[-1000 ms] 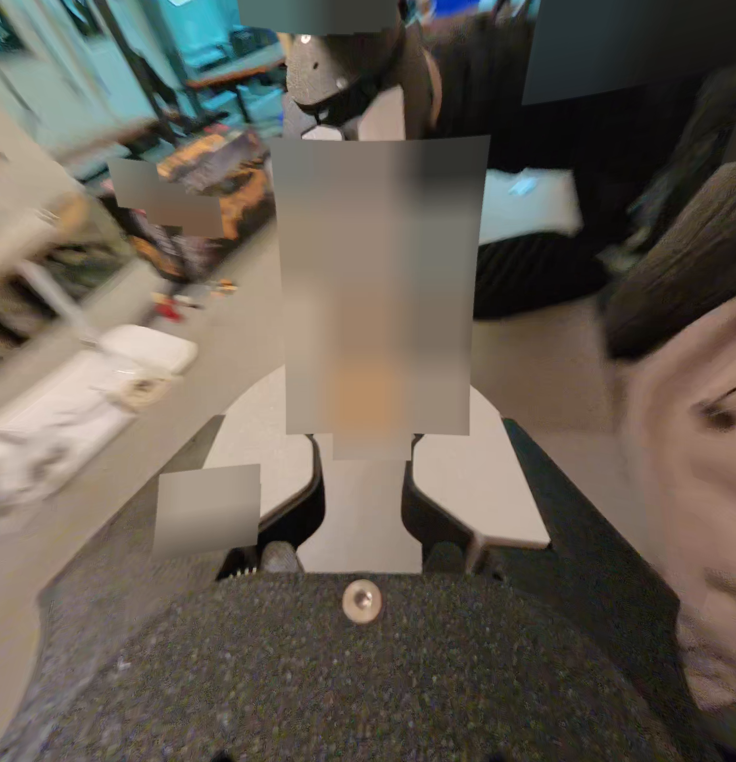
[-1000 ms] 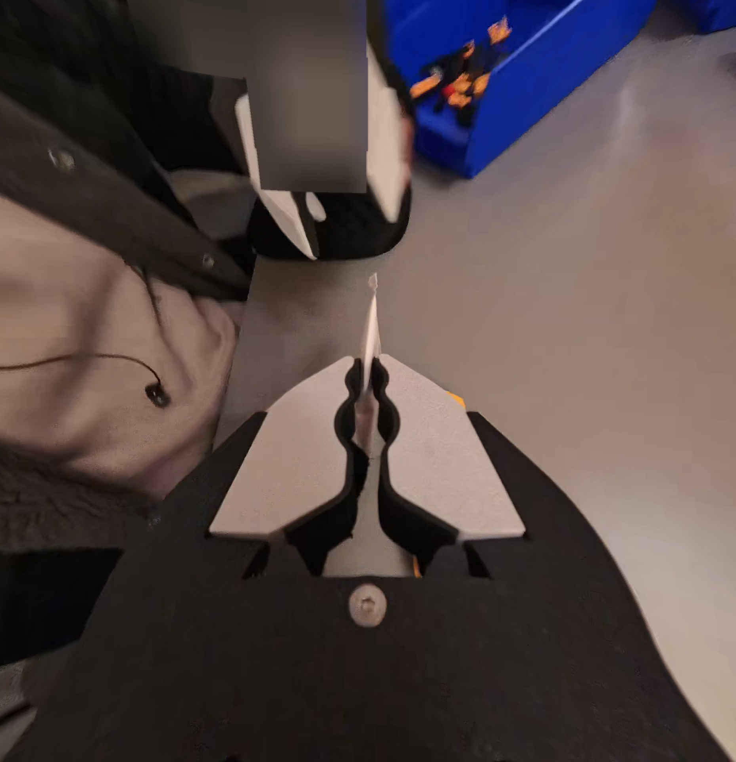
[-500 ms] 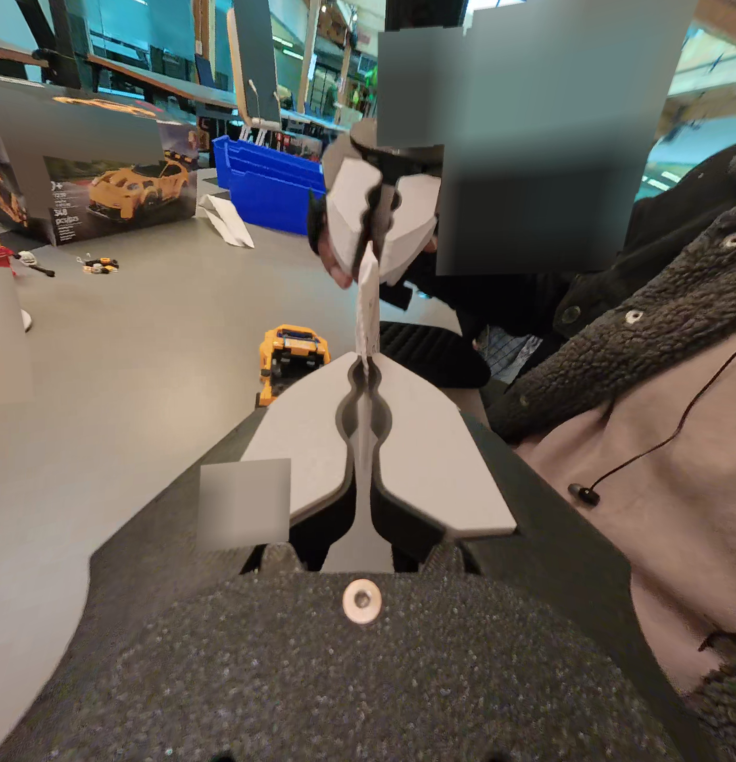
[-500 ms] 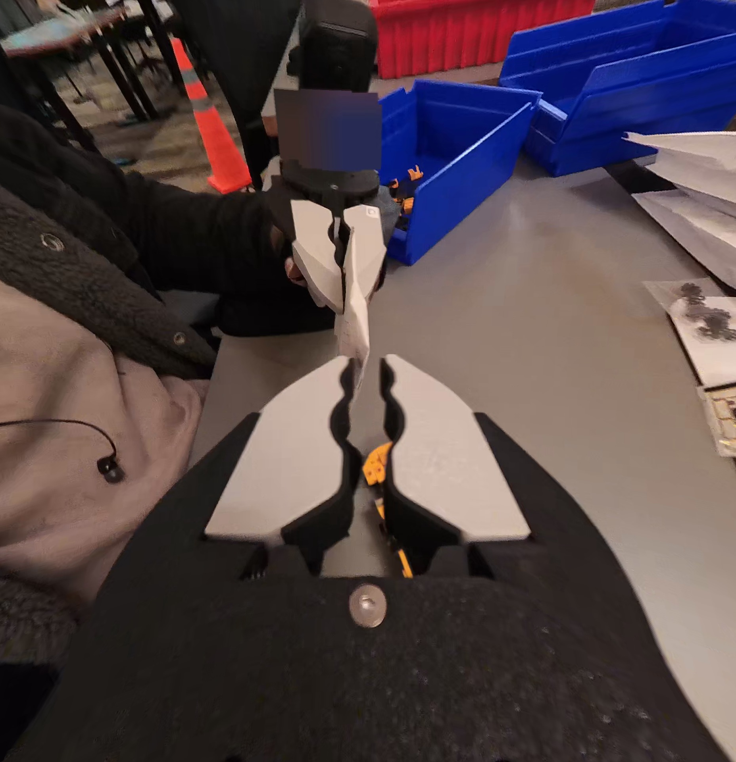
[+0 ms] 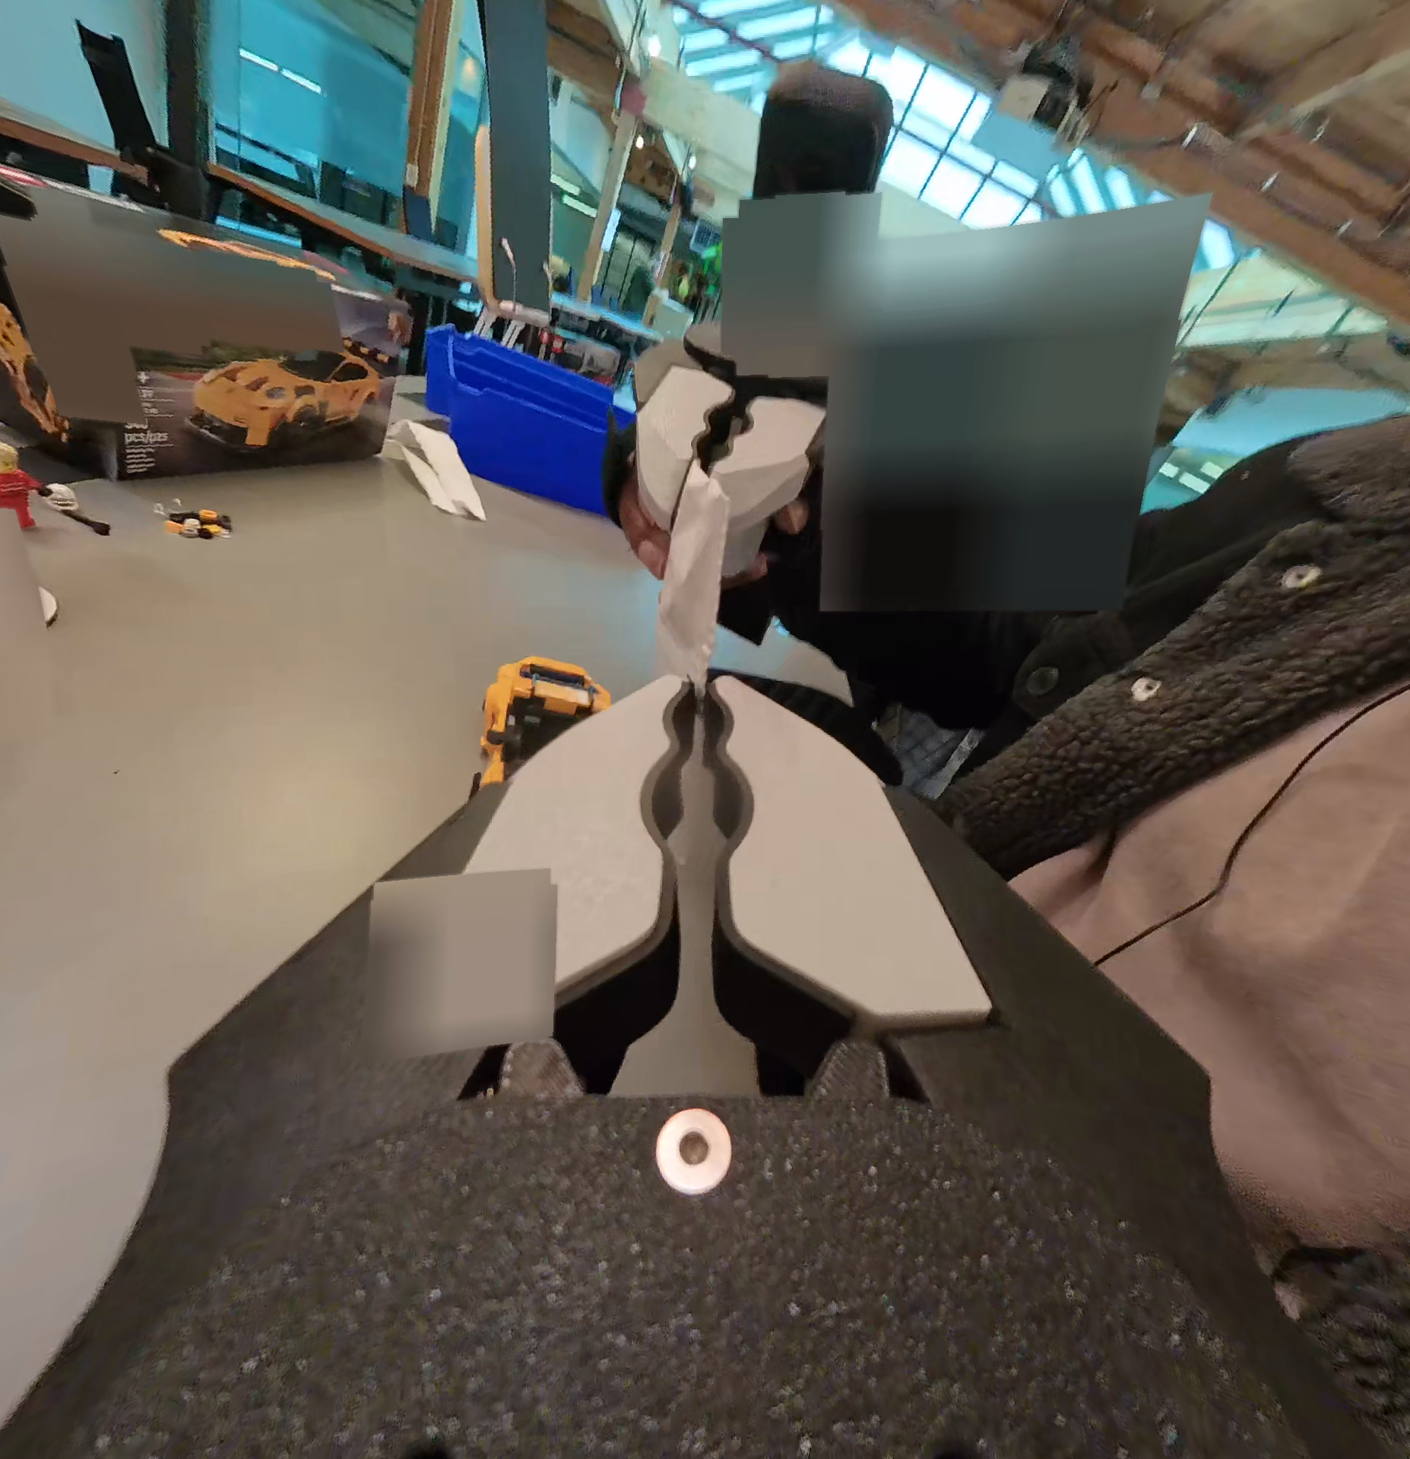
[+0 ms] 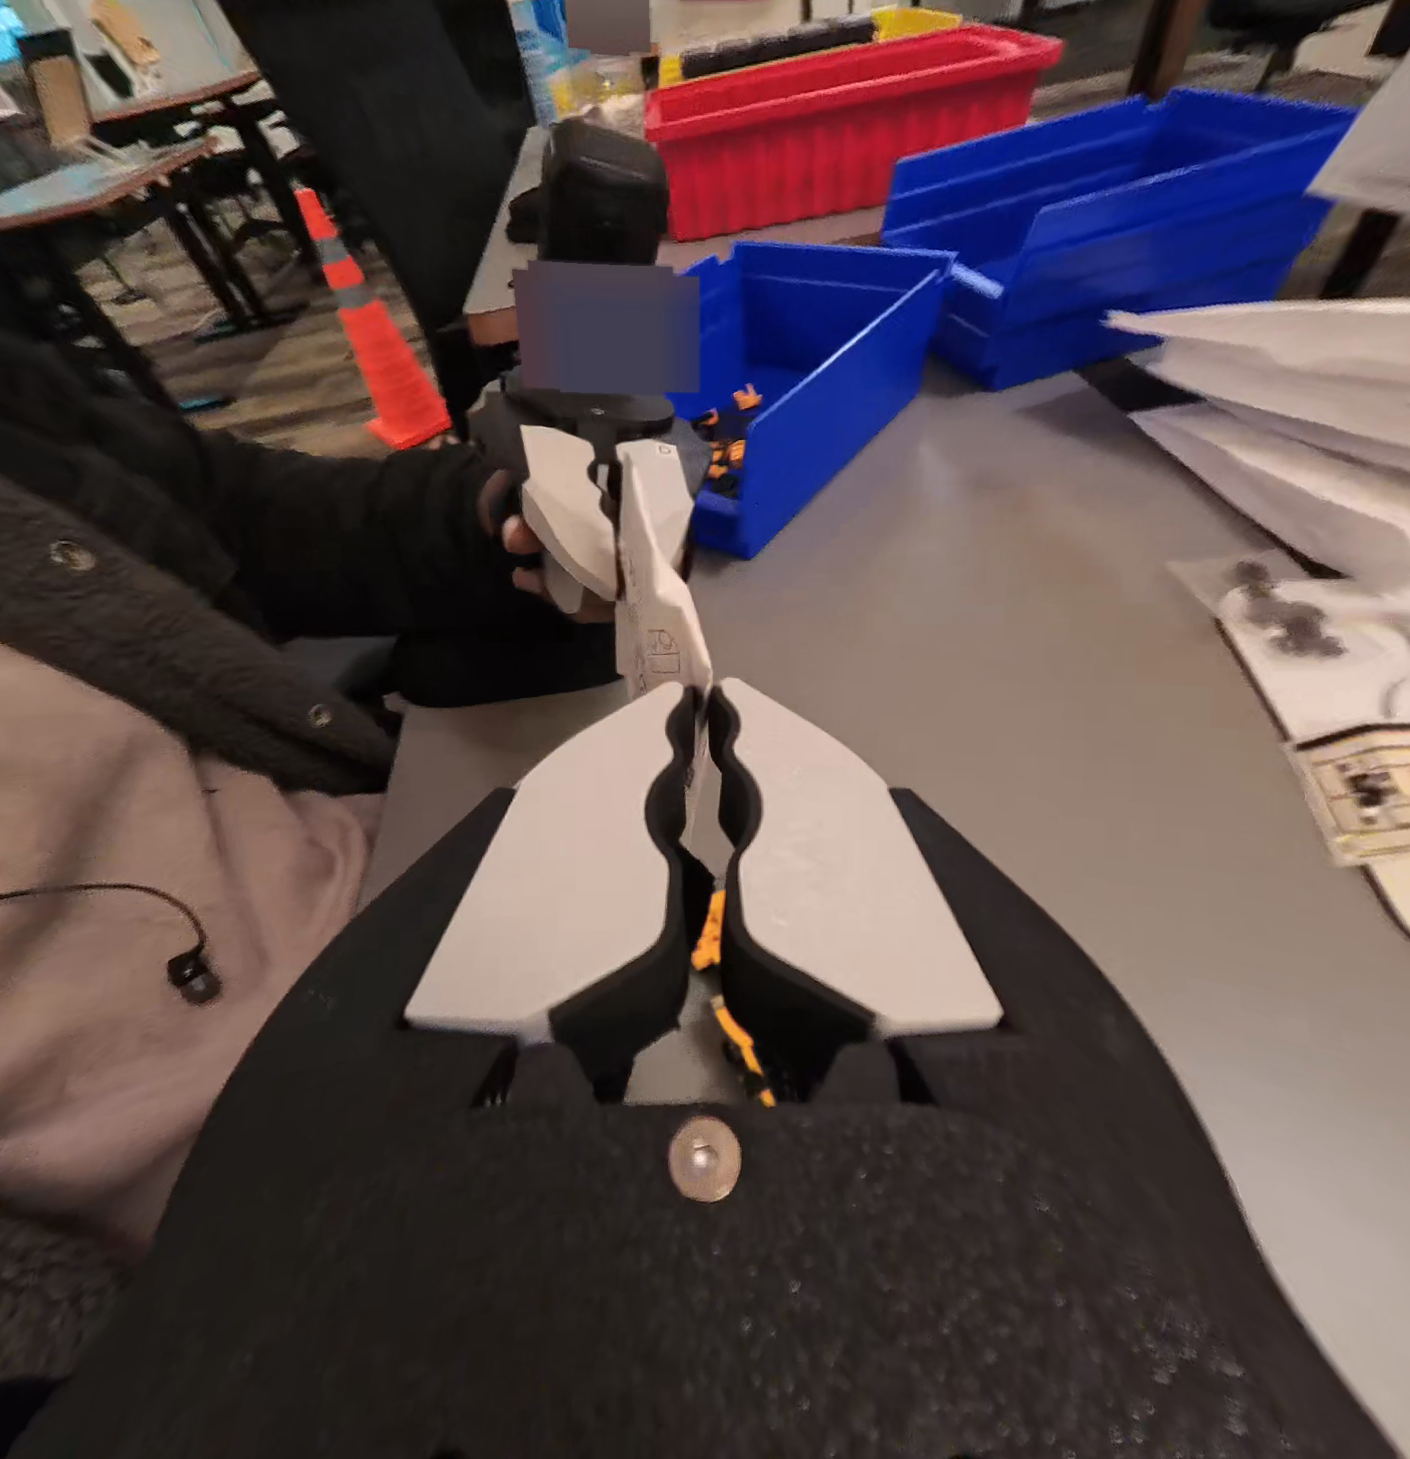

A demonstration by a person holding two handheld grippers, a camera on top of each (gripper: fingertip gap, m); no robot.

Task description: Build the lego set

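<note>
A small white paper bag (image 5: 690,576) is stretched in the air between my two grippers. My left gripper (image 5: 695,695) is shut on one end of it. My right gripper (image 6: 701,695) is shut on the other end of the bag (image 6: 662,631). Each gripper shows in the other's view, the right gripper (image 5: 721,466) and the left gripper (image 6: 607,505), both above the near table edge. The partly built orange lego car (image 5: 539,706) stands on the grey table (image 5: 291,671) below the bag. Through the right gripper's gap the car's orange parts (image 6: 713,932) show.
The lego set box (image 5: 212,395), a red minifigure (image 5: 6,481) and small loose parts (image 5: 196,521) are at the far left. A blue bin (image 6: 812,379) holds orange pieces, with more blue bins (image 6: 1120,237) and a red bin (image 6: 844,118) behind. Printed sheets (image 6: 1357,710) lie to the right. The left gripper's tips are roughly 7 cm from the right gripper's.
The right gripper's jaws, apart half a second ago, have closed on the bag. The grippers have drawn slightly apart, so more of the bag spans between them.
</note>
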